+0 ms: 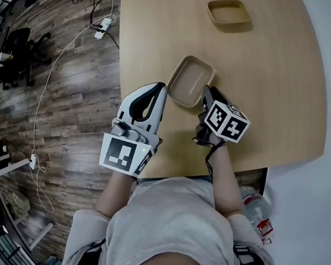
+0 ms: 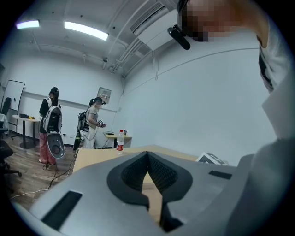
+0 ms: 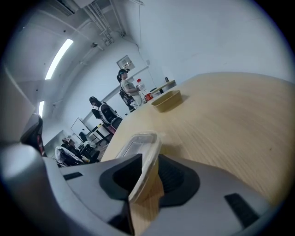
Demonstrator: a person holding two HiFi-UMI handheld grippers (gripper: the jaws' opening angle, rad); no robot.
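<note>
Head view: the right gripper [image 1: 206, 99] is clamped on the near right rim of a shallow tan rectangular tray with rounded corners [image 1: 189, 81], which lies near the front of the pale wooden table [image 1: 271, 87]; the left gripper [image 1: 157, 92] hangs just beside the tray's left side, apart from it. A deeper tan dish [image 1: 229, 12] sits well apart at the far end; a white cable [image 1: 54, 66] trails over the dark plank floor [image 1: 15, 100].

Left gripper view: the left gripper [image 2: 147, 159] has its jaws together on nothing; beyond stand a red-labelled bottle [image 2: 120, 140] and two people with backpacks [image 2: 50, 117] under ceiling strip lights [image 2: 85, 31].

Right gripper view: the right gripper [image 3: 146, 173] pinches the tray [image 3: 138, 145] by its thin rim – the dish [image 3: 167, 100] lies farther off.

The grasp looks made; with one rim held, any move calls for a firm pinch and level carriage – the free gripper could steady the far side.
</note>
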